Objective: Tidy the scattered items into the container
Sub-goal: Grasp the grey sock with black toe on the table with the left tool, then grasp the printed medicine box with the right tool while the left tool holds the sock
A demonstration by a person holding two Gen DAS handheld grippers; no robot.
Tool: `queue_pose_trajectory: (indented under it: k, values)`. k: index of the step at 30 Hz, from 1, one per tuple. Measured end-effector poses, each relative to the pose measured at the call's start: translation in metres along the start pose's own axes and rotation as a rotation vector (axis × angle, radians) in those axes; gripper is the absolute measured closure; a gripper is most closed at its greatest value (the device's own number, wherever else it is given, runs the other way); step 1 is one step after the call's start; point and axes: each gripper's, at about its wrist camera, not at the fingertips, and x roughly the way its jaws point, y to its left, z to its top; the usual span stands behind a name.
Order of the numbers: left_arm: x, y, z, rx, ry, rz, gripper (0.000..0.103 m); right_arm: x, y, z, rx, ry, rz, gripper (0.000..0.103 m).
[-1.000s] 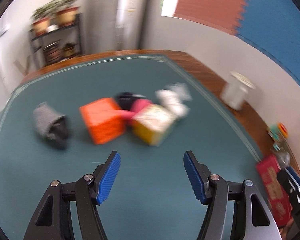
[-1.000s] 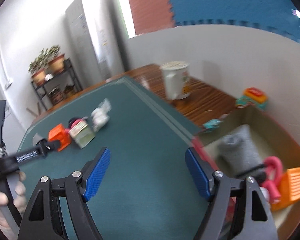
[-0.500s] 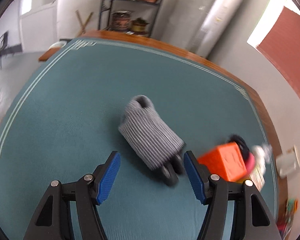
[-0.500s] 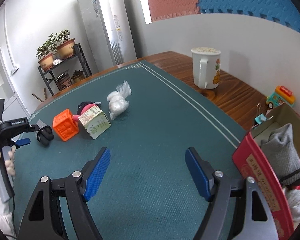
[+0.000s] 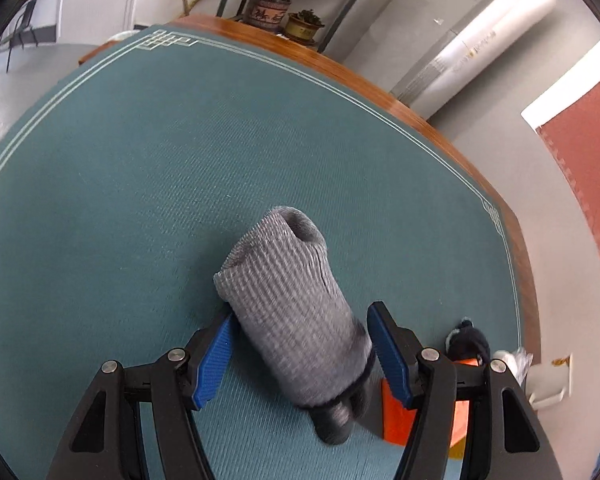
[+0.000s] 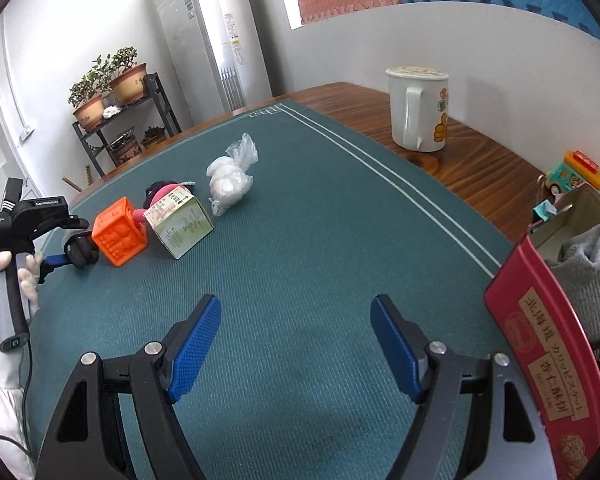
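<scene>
- Grey rolled sock lies on the green mat near its left side, well away from the container; it rests at a slant, open cuff away from the camera, dark toe end toward it.
- Left gripper straddles the sock's lower half with its jaws apart: the blue pad on the right sits just beside the knit, the one on the left seems a little clear of it. Neither visibly squeezes the fabric, so I judge the grasp is not yet made.
- Orange cube sits just beside the sock's toe end, partly behind the left gripper's right finger in the wrist view. A closing finger could catch or shove it.
- Because the sock lies diagonally between the pads, closing could roll it or pinch only a fold, and a soft roll may unravel or slip on the lift.
- Beyond the cube lie a pink and dark item, a small carton and a clear bag of white lumps, all still on the mat.
- Right gripper hovers over bare mat, jaws wide and empty.
- Red tin, the container, stands at the right edge and already holds another grey sock; the long carry across gives a weak grip time to fail.
</scene>
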Motion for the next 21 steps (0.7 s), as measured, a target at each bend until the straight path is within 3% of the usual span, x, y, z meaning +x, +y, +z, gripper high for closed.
queue_pose_trajectory:
  k: [5,8,11,21]
  values:
    - [0.004,-0.003,-0.003,0.031,-0.020,0.004,0.036,0.002,0.001,-0.002,-0.006,0.001,-0.010,0.023]
    - [0.003,-0.006,-0.006,0.082,-0.026,0.024,0.056,0.004,0.005,-0.004,-0.022,0.001,-0.013,0.023]
    - [-0.002,-0.011,-0.014,0.124,-0.027,0.027,0.066,0.006,0.013,-0.004,-0.055,0.009,0.007,0.023]
    - [-0.053,-0.032,-0.023,0.198,-0.121,-0.027,0.067,0.041,0.065,0.037,-0.203,0.043,0.131,0.022]
